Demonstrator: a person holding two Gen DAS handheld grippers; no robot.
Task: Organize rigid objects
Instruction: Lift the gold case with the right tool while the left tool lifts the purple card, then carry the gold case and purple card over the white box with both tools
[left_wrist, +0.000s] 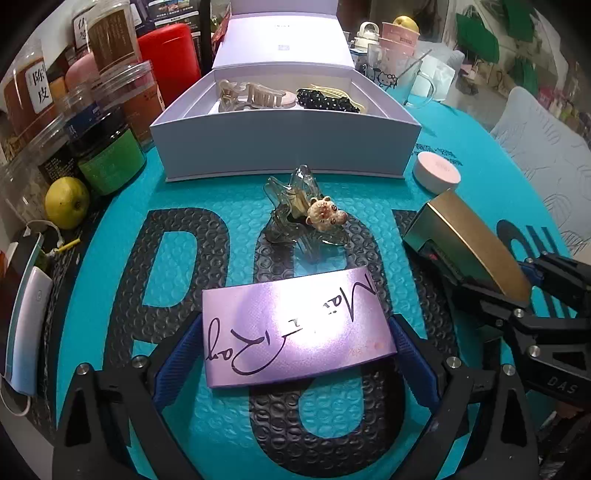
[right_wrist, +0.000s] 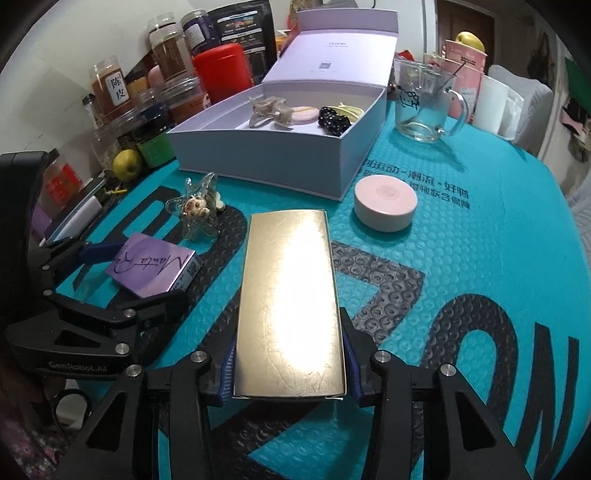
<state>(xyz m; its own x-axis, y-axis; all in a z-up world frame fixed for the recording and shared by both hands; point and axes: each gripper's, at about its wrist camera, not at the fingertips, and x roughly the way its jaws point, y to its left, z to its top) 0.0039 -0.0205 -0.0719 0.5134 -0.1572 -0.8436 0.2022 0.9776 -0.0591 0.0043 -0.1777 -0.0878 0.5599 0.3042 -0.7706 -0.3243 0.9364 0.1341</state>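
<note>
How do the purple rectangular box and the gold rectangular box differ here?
The purple rectangular box carries dark script lettering; the gold rectangular box is plain and glossy. The purple box sits crosswise between the left gripper's pads; the gold box runs lengthwise away from the right gripper. The gold box looks longer. Both are gripped.

A lived-in home table: labelled food jars (left_wrist: 35, 88) crowd the upper left; a cartoon-printed glass mug (right_wrist: 424, 107) stands upper right; a padded chair (left_wrist: 546, 147) sits at right.
</note>
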